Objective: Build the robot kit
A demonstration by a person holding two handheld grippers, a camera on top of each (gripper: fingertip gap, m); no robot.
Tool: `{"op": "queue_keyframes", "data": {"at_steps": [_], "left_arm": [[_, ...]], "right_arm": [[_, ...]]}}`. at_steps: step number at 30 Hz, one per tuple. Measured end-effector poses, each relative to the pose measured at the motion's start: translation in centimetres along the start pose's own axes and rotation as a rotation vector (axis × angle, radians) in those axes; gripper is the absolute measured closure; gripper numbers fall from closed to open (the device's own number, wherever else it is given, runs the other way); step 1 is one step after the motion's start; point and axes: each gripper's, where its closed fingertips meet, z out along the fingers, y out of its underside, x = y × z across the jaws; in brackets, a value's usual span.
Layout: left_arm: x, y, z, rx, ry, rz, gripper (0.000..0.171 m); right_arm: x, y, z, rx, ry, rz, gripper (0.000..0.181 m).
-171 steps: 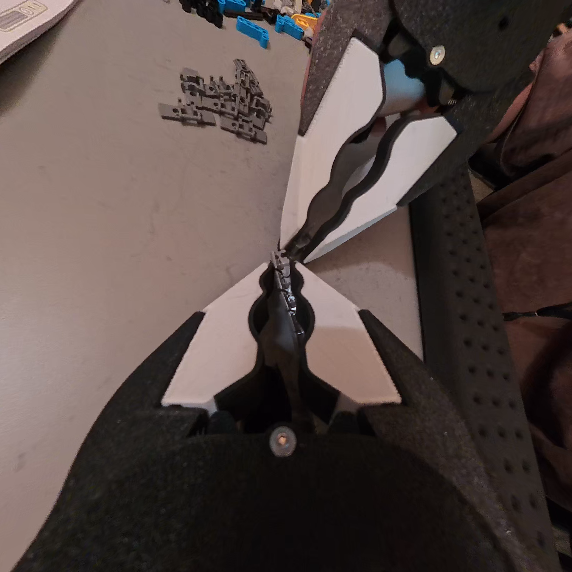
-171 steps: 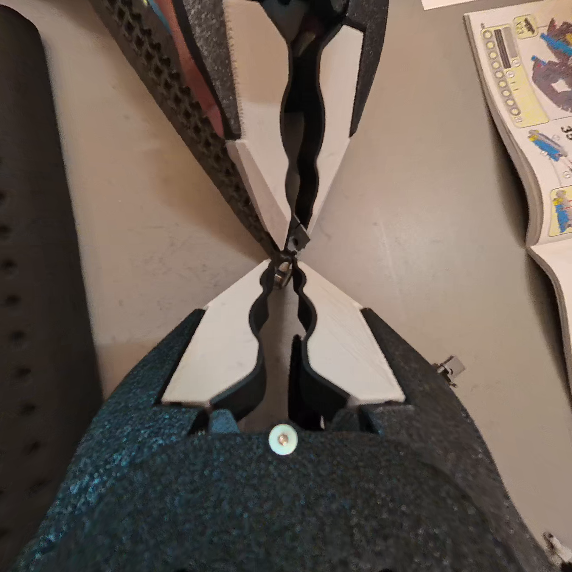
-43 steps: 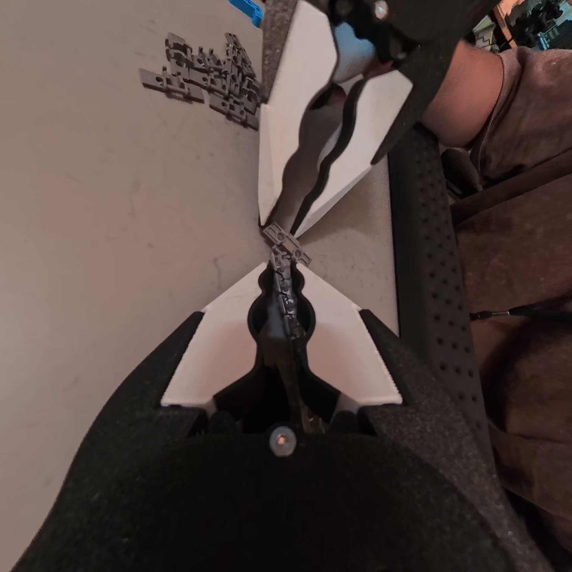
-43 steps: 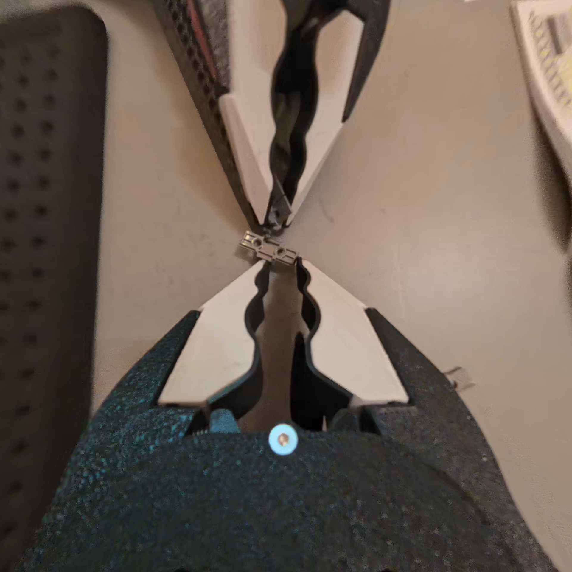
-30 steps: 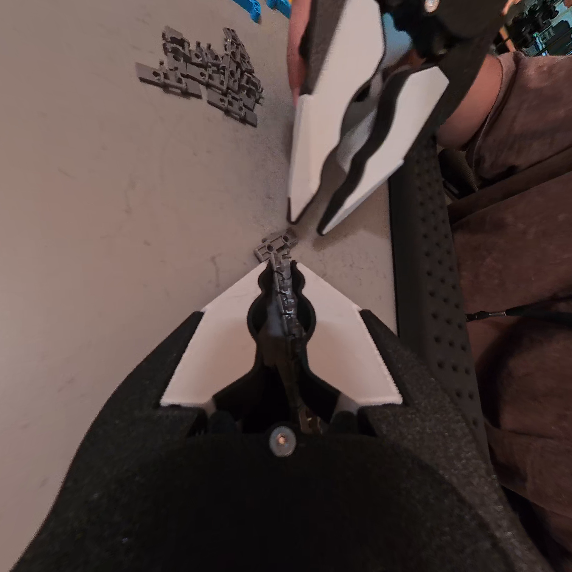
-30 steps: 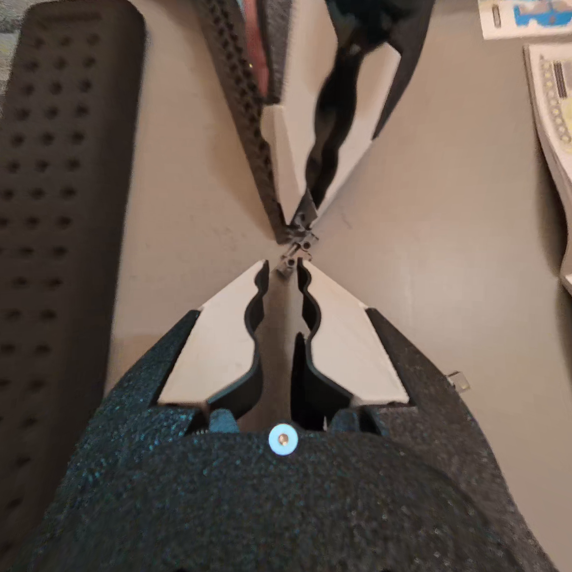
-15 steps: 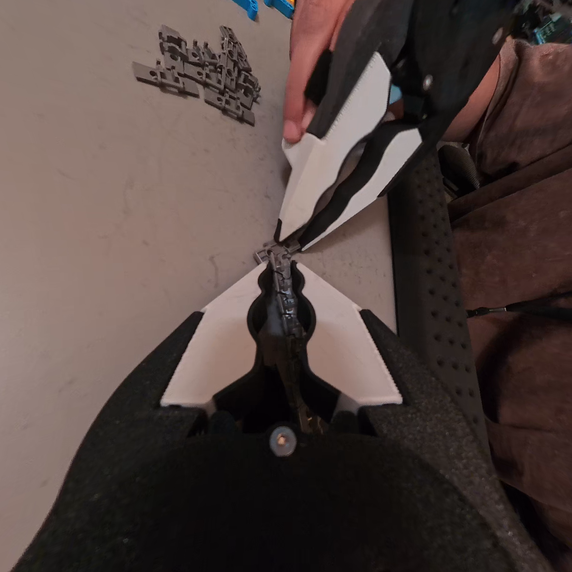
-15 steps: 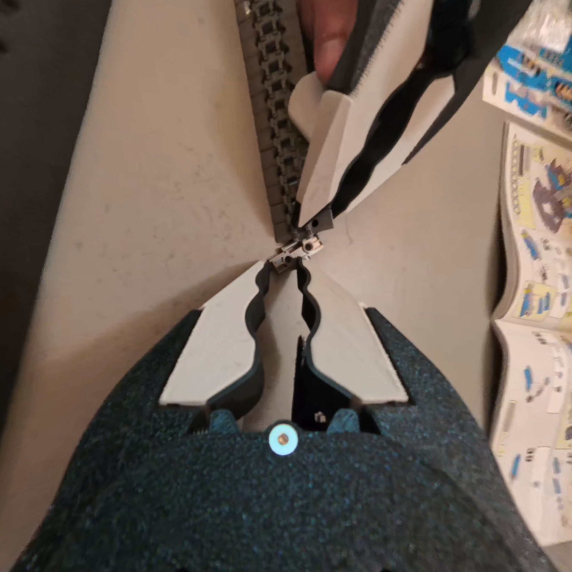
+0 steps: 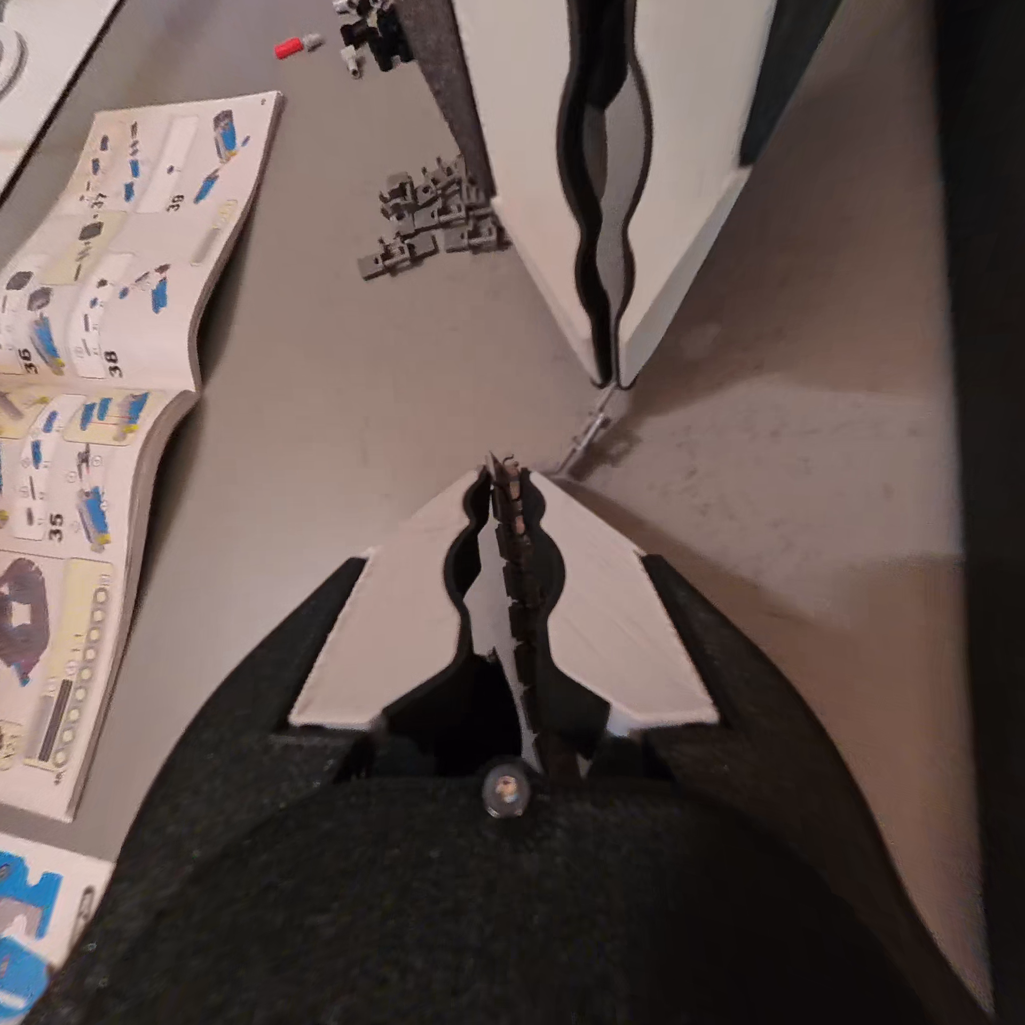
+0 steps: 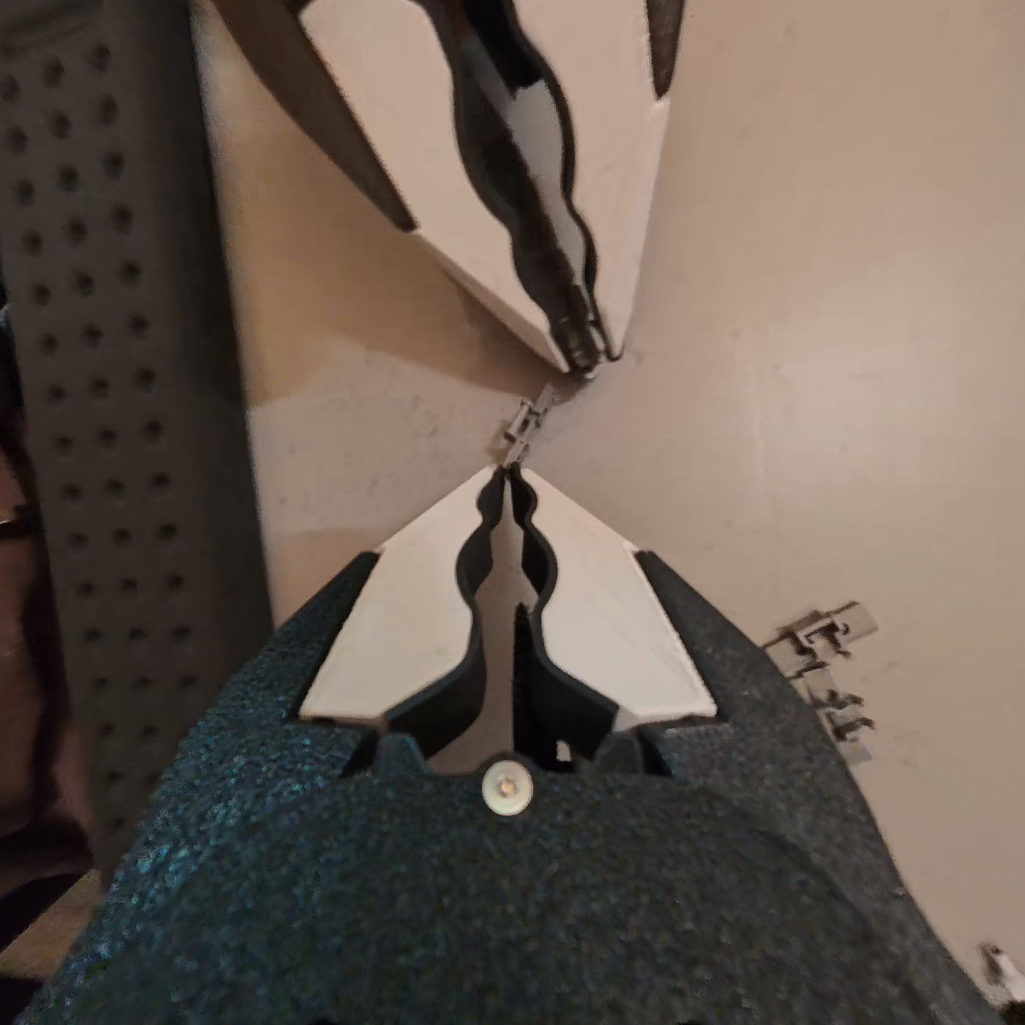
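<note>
Grey desk (image 9: 333,355): left claw (image 9: 502,471) clamped on a grey track chain (image 9: 513,554); right claw (image 10: 507,471) pinching the chain's end link (image 10: 524,424); loose links (image 9: 438,222) beyond the chain.

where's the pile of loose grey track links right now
In the left wrist view, the pile of loose grey track links lies on the table, upper middle, between the open instruction booklet on the left and the right gripper on the right.
</note>
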Motion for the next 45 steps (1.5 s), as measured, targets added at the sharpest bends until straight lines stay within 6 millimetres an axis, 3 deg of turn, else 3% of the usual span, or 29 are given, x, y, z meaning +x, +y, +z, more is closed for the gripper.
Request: {"op": "queue_keyframes", "data": {"at_steps": [2,5,14,19,29,32,34,45], "left_arm": [[0.1,0.0,0.1,0.002,0.001,0.008,0.162],[0.4,-0.1,0.1,0.018,0.039,-0.020,0.163],[0.7,-0.3,0.2,0.065,0.123,-0.121,0.161],[0.8,-0.3,0.2,0.061,0.133,-0.132,0.160],[1.0,-0.1,0.1,0.093,0.269,-0.304,0.161],[0.9,0.0,0.0,0.092,0.299,-0.354,0.161],[0.8,0.1,0.0,0.090,0.306,-0.368,0.161],[0.9,0.0,0.0,0.090,0.301,-0.353,0.161]], "right_arm": [[-0.7,0.1,-0.2,-0.023,-0.050,0.010,0.179],[0.7,0.2,-0.2,-0.109,-0.035,0.035,0.179],[2.9,-3.5,-0.1,-0.060,-0.031,-0.003,0.181],[3.2,-3.0,0.9,-0.036,0.008,-0.041,0.181],[3.2,-2.8,0.3,0.079,0.046,-0.067,0.181],[3.0,-1.8,-0.2,0.062,0.020,-0.061,0.181],[2.5,-1.2,-0.3,0.065,-0.013,-0.074,0.170],[4.1,-0.8,1.9,0.061,-0.051,-0.056,0.163]]}}
